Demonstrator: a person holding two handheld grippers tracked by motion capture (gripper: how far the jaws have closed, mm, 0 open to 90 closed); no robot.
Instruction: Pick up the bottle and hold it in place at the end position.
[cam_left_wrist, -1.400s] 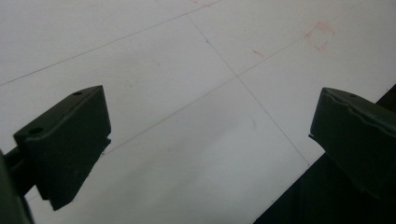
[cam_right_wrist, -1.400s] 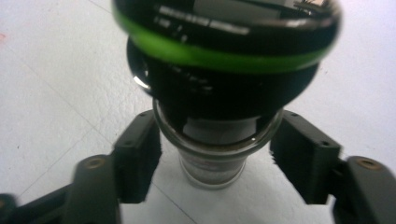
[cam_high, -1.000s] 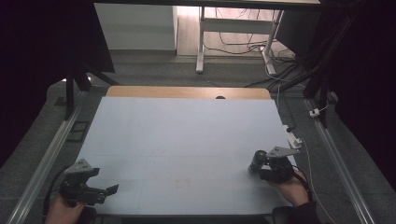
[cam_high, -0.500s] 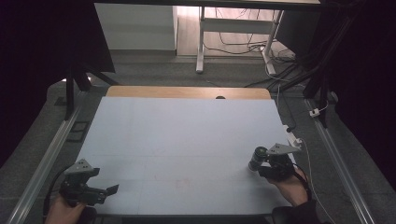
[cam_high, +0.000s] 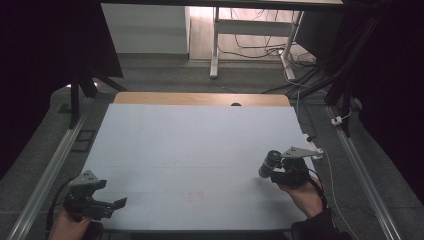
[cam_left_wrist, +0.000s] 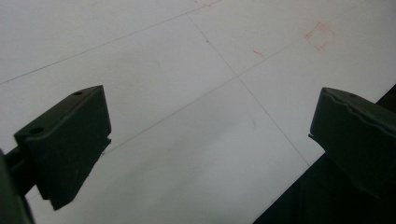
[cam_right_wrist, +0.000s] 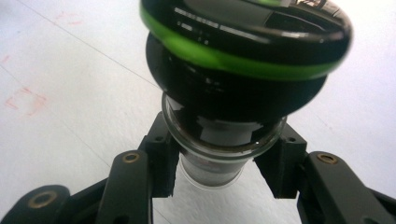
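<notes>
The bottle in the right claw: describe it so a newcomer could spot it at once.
Start at the pale blue table and go to its near right corner, where a hand holds the right claw. The bottle is clamped between its jaws: a clear glass body with a dark cap ringed by a bright green band, the only thing on the table besides the claws.

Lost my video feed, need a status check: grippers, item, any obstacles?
Right gripper shut on the bottle, black lid with green band. Left gripper open, holding nothing, over the table. No obstacles near the bottle.

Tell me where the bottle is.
The bottle sits at the right of the high view, clamped in the right gripper above the table, near its right edge.
</notes>
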